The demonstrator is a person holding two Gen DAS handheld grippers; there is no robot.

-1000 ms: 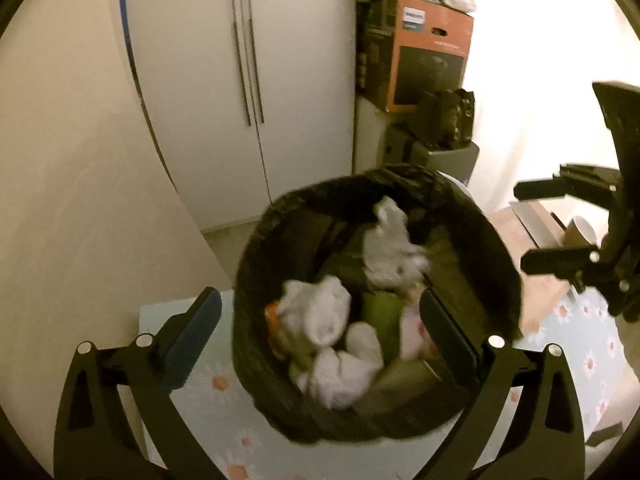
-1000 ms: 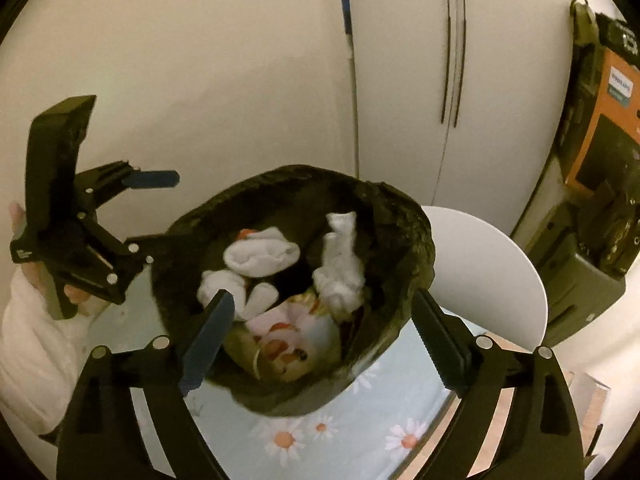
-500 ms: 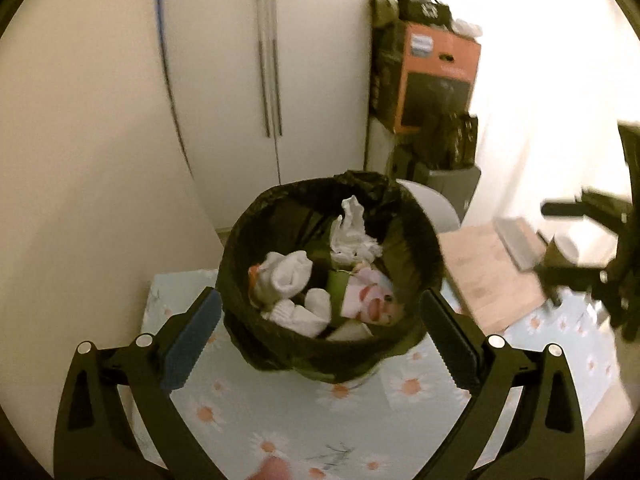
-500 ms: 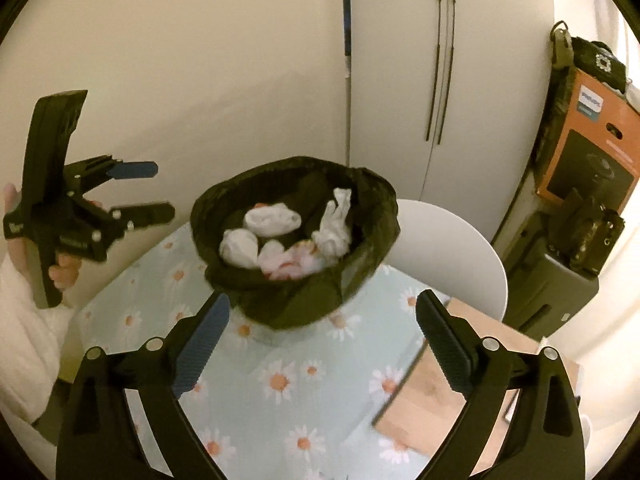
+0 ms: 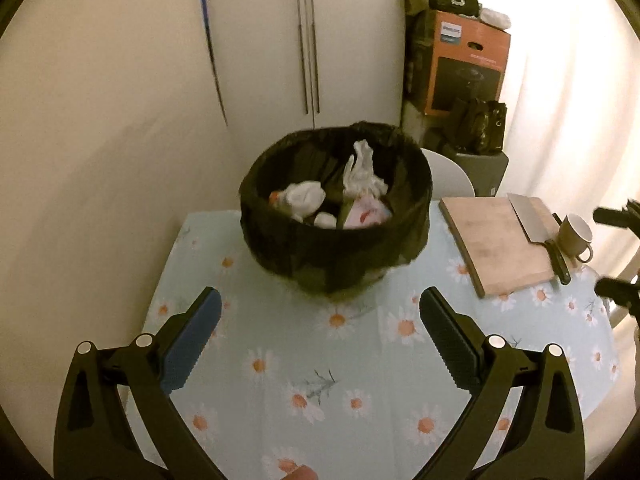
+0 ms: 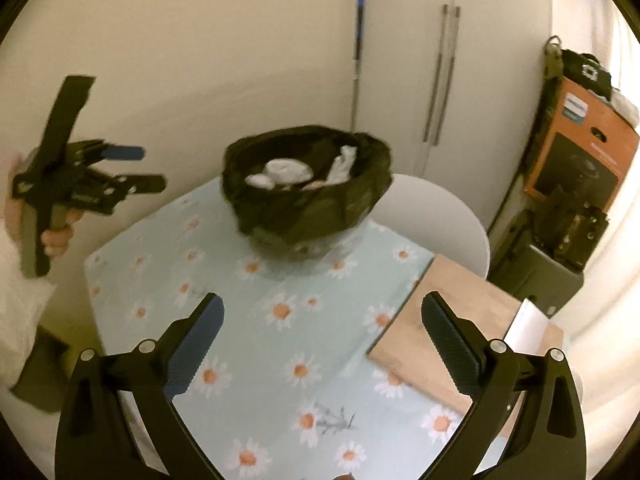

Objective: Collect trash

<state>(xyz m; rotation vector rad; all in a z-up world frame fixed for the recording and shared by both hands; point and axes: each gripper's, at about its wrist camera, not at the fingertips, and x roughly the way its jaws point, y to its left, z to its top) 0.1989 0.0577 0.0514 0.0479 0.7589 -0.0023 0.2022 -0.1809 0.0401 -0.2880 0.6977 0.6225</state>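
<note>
A trash bin lined with a black bag (image 5: 336, 236) stands on the daisy-print tablecloth (image 5: 312, 360). It holds crumpled white tissues (image 5: 362, 172) and other wrappers. It also shows in the right wrist view (image 6: 308, 196). My left gripper (image 5: 318, 320) is open and empty, well back from the bin above the cloth. In the right wrist view it shows at the far left (image 6: 134, 166), open. My right gripper (image 6: 320, 320) is open and empty above the cloth. Its fingertips (image 5: 612, 216) show at the right edge of the left wrist view.
A wooden cutting board (image 5: 496, 244) with a cleaver (image 5: 536, 220) lies right of the bin, a cup (image 5: 576, 236) beside it. A white chair (image 6: 436, 216) stands behind the table. An orange box (image 5: 468, 64) and cupboard doors (image 5: 308, 40) are at the back.
Both grippers have pulled back and away from the bin, which now looks smaller and farther. The cutting board, cleaver and cup have come into view.
</note>
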